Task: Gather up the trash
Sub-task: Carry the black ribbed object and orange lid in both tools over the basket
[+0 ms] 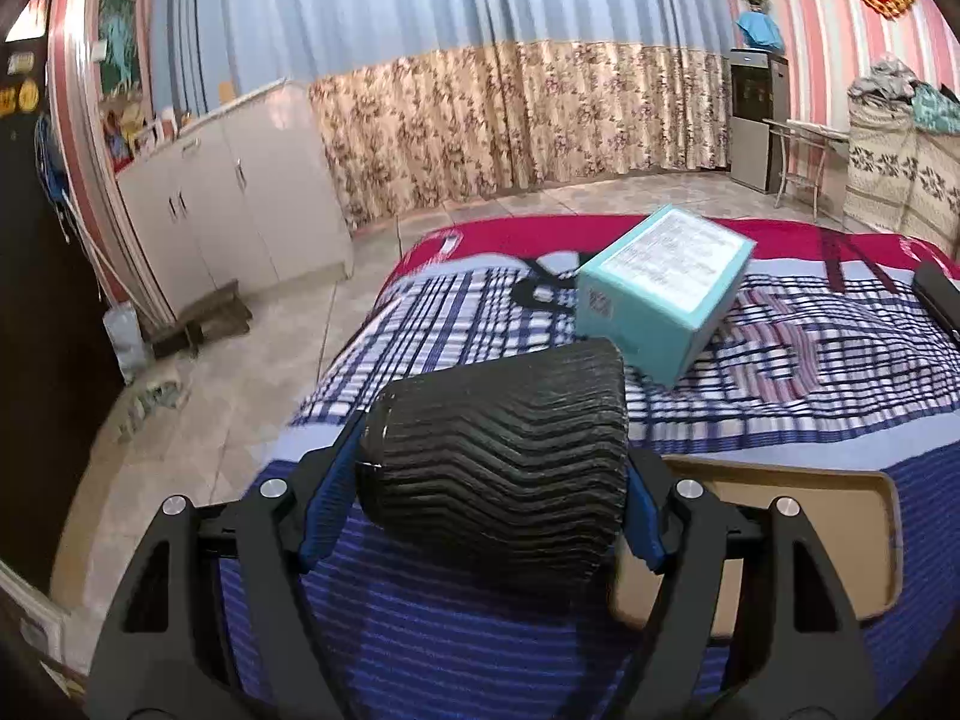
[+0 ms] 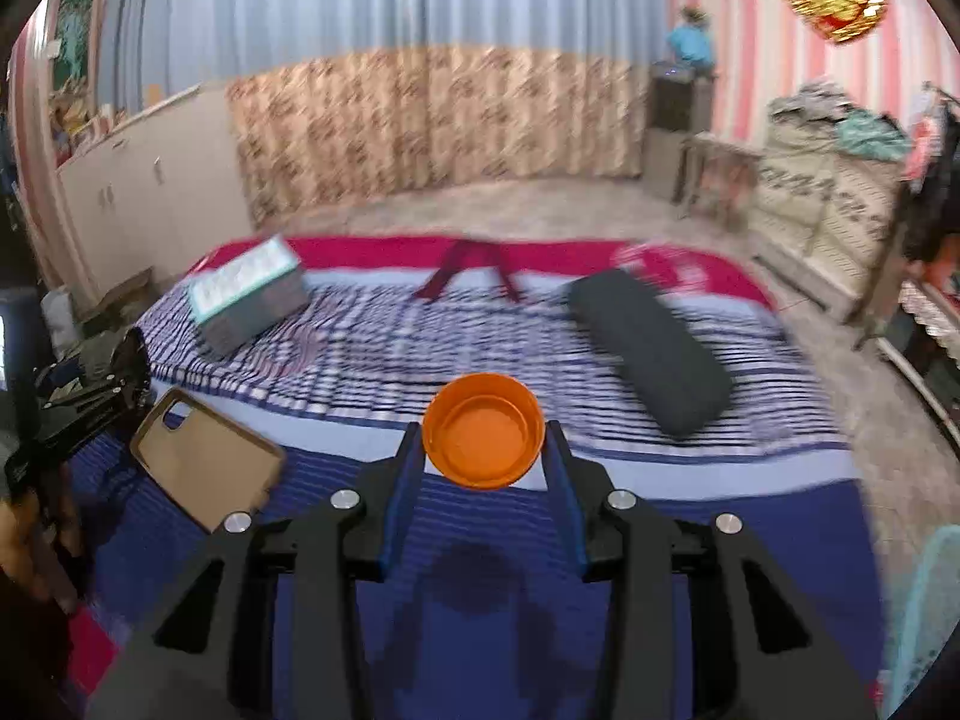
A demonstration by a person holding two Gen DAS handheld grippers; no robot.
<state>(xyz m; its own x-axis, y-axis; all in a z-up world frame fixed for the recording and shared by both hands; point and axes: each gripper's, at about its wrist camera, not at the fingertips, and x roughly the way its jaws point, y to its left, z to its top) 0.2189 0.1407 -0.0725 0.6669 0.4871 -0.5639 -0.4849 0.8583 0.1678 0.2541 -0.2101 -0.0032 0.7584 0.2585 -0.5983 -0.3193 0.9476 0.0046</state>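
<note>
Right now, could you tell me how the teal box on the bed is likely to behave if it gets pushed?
The teal box looks like thin printed cardboard, so probably light. It already sits tilted on the soft checked bedspread, so a push would likely tip or tumble it rather than slide it. Its flat faces should keep it from rolling.

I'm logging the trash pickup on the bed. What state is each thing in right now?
Left gripper: shut on the black ribbed cup.
Right gripper: shut on the orange lid, hollow side up.
Teal box: tilted on the bed.
Phone case: lying flat.
Black case: closed, lying flat.
</note>
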